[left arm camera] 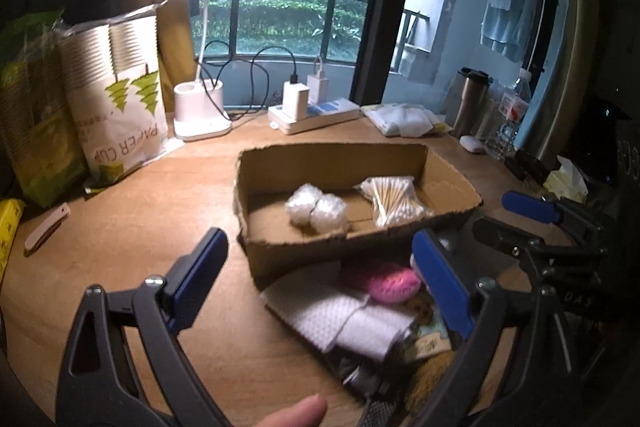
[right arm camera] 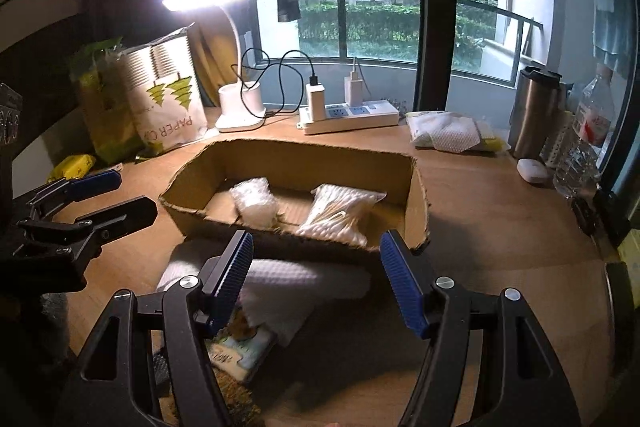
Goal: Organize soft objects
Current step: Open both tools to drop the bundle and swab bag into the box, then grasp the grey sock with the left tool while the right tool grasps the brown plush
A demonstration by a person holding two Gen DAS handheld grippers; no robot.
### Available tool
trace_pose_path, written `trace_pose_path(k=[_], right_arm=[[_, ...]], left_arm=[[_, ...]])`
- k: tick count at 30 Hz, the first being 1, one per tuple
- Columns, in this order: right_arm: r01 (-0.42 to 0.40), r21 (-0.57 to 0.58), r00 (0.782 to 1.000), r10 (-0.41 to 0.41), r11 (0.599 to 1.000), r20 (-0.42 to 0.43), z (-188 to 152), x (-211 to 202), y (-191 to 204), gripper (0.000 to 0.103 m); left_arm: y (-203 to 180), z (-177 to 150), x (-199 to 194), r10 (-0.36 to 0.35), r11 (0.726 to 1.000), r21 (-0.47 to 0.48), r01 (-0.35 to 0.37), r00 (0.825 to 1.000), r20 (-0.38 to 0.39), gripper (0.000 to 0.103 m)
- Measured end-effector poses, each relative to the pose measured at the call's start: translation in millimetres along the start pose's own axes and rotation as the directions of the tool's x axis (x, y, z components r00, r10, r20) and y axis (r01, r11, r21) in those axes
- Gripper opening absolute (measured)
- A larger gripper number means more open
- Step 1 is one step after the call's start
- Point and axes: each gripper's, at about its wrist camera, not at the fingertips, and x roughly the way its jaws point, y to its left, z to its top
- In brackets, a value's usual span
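A shallow cardboard box (left arm camera: 448,227) (right arm camera: 416,203) sits mid-table. Inside lie a bag of white cotton balls (left arm camera: 316,209) (right arm camera: 254,203) and a bag of cotton swabs (left arm camera: 394,199) (right arm camera: 340,213). In front of the box lie white textured cloths (left arm camera: 336,315) (right arm camera: 288,283), a pink knitted item (left arm camera: 394,285) and a printed packet (left arm camera: 430,339) (right arm camera: 240,347). My left gripper (left arm camera: 320,275) is open and empty above the cloths. My right gripper (right arm camera: 316,279) is open and empty above the same pile. The right gripper's fingers (left arm camera: 532,207) show at the right of the left wrist view.
A lit desk lamp (left arm camera: 202,115) (right arm camera: 240,111), a paper cup pack (left arm camera: 116,99) (right arm camera: 168,95), a green bag (left arm camera: 32,115), a power strip with chargers (left arm camera: 316,115) (right arm camera: 348,115), white cloth packs (right arm camera: 448,133), a steel flask (right arm camera: 534,115), a water bottle (right arm camera: 584,143) and a folded knife (left arm camera: 46,227) ring the table.
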Motion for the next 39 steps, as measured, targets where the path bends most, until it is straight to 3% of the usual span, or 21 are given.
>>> trace_pose_path(k=[18,39], right_arm=[[-0.033,-0.028,0.995,0.03,0.999,-0.092,-48,-2,37,0.07],[-0.13,-0.031,0.972,0.121,0.991,-0.2,-97,8,58,0.073]], left_arm=[[15,-48,-21,-0.003,0.999,-0.032,0.002,0.999,-0.032,0.095],[6,-90,-14,0.034,0.999,-0.01,-0.036,0.988,-0.149,0.095]])
